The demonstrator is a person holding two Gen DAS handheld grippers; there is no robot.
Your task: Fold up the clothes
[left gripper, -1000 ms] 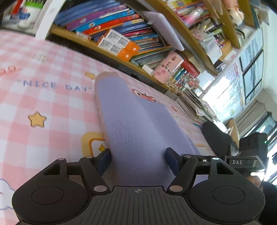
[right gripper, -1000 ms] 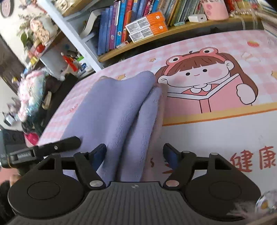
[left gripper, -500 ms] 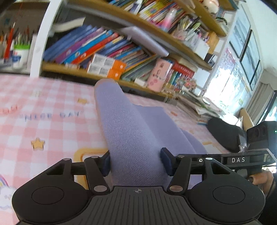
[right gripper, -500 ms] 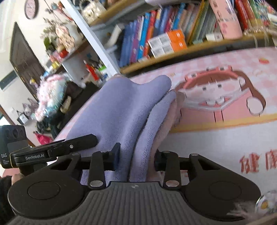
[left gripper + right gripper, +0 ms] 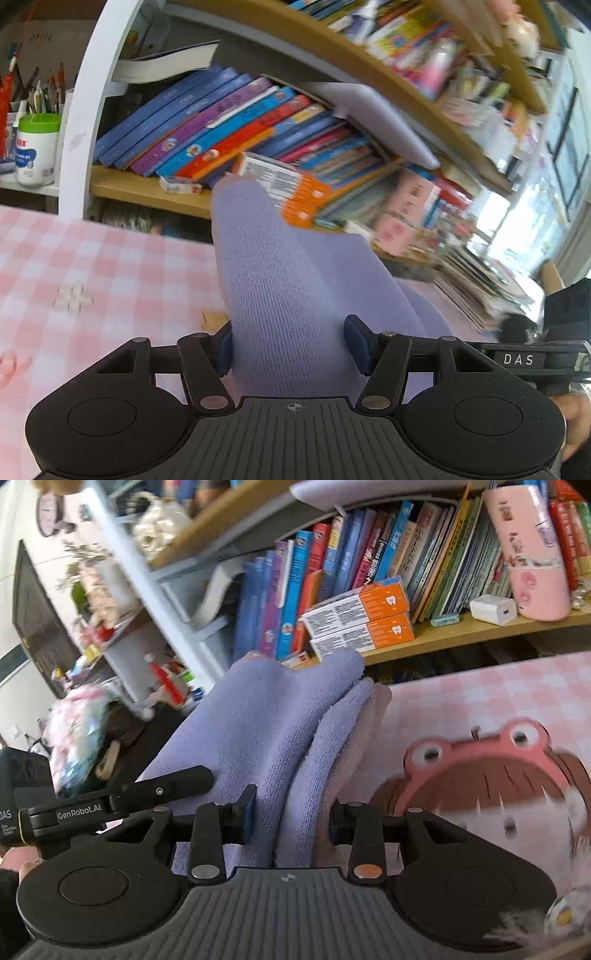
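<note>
A lilac knitted garment (image 5: 280, 266) runs away from my left gripper (image 5: 290, 349), whose blue pads press on its near end, so the gripper is shut on it. The cloth hangs raised above the pink checked tablecloth (image 5: 92, 277). In the right wrist view the same garment (image 5: 266, 716) shows as stacked folds with a pale pink edge (image 5: 373, 709). My right gripper (image 5: 291, 818) is shut on those folds. Each view shows the black body of the other gripper (image 5: 517, 358) (image 5: 110, 805) at its side, with the cloth stretched between the two.
A wooden bookshelf (image 5: 147, 188) packed with leaning books stands just beyond the table's far edge. Orange boxes (image 5: 362, 620), a white charger (image 5: 493, 609) and a pink tumbler (image 5: 528, 554) sit on it. The tablecloth carries a cartoon girl in a frog hat (image 5: 498, 775).
Both grippers have closed on the lilac garment, lifted it off the tablecloth and carried it towards the bookshelf, which now looms much larger in both views.
</note>
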